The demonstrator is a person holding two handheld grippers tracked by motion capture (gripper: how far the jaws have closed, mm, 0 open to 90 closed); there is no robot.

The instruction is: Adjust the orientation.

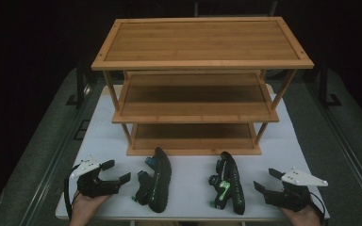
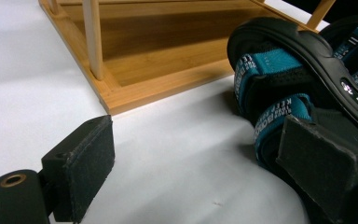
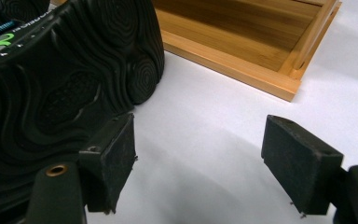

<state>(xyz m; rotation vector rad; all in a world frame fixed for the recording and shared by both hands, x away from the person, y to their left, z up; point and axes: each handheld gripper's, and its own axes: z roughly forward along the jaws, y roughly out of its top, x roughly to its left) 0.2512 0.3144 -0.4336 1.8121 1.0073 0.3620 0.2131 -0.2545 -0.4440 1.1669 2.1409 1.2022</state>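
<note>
Both grippers, left [image 1: 118,172] and right [image 1: 265,180], gape empty beside 2 sandals [image 1: 156,180] [image 1: 228,183] lying lower centre, rack [image 1: 195,113] unloaded.

- The three-tier bamboo shelf rack [image 1: 195,89] occupies the far half of the white tabletop [image 1: 188,188]; its slim corner posts narrow the side entries to each tier.
- All three tiers stand open toward the near side.
- Two black strapped sandals lie on their sides just near the bottom tier: the left sandal [image 1: 156,180] and the right sandal [image 1: 228,182].
- A bare strip of tabletop runs between the sandals.
- The left gripper [image 1: 114,172] and right gripper [image 1: 264,180], jaws apart, flank the sandals.
</note>
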